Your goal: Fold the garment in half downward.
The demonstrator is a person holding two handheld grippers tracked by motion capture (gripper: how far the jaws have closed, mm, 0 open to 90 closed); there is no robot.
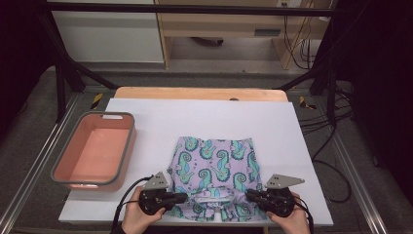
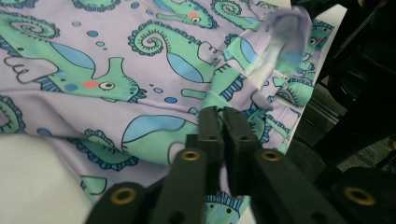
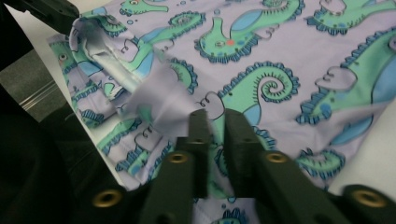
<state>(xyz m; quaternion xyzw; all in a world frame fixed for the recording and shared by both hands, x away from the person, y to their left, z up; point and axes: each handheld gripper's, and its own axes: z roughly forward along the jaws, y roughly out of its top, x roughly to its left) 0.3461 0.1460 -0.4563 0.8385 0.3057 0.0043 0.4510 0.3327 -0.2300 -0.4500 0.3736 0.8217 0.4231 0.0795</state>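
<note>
From the high view, the seahorse-print garment (image 1: 214, 170) lies spread on the white sheet that covers the desk (image 1: 204, 117), its near hem close to the front edge. The left gripper (image 1: 181, 197) and the right gripper (image 1: 249, 195) point inward at the two near corners of the hem. A salmon bin (image 1: 95, 151) sits well apart on the left. Because the cloth sits so near the edge, a pull toward the person could drag part of it off the desk.

In the left gripper view, the fingers (image 2: 211, 130) stand nearly together with a fold of the printed fabric (image 2: 93, 70) pinched between them. The bite looks shallow and takes in a single ridge of cloth, so a quick lift could let it slide out.

In the right gripper view, the fingers (image 3: 238, 135) are likewise close together on the cloth, though a narrow gap shows between them. The waistband (image 3: 107, 60) bunches beside them; if only the upper layer is caught there, the garment may fold unevenly, or one corner may drop while the other rises.
</note>
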